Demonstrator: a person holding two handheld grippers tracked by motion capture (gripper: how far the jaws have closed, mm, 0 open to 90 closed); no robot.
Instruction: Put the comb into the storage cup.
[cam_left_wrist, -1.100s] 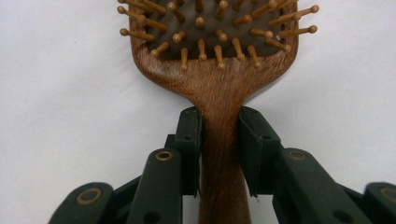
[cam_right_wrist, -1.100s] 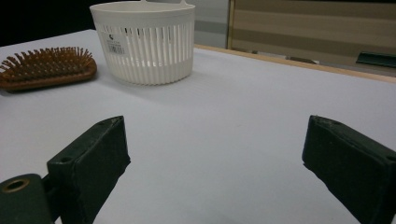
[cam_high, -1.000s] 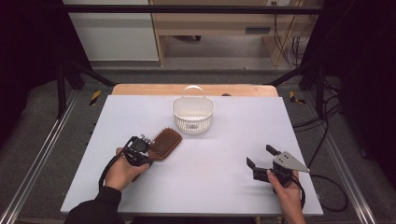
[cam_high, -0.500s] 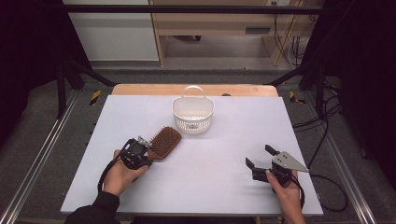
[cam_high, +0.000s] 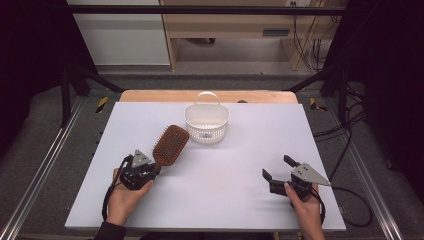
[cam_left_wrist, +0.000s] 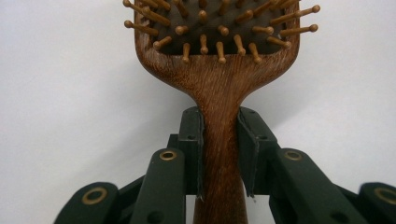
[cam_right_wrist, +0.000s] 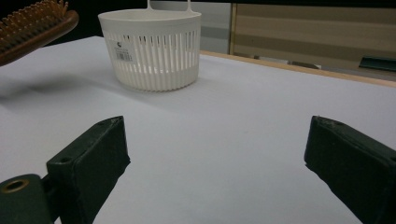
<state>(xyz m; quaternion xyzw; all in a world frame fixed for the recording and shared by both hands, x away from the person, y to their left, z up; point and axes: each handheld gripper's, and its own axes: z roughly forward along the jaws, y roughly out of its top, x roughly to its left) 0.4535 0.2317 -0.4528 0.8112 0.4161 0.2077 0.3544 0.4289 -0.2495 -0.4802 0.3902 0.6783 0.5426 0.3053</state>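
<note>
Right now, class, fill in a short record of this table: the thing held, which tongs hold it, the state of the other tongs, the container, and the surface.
held thing: wooden hairbrush, bristles up, lifted off the table
holder: left tongs, closed on the brush's handle
other tongs: right tongs, open, holding nothing
container: white slotted basket, upright, beyond the brush head
surface: white table

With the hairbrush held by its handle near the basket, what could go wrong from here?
The left gripper clamps only the narrow handle of the hairbrush, so the heavy bristled head could swing or slip in the jaws. The white basket looks light and stands free on the table; a nudge from the brush might push or tip it. The right gripper rests open, apart from the basket, not steadying it.
</note>
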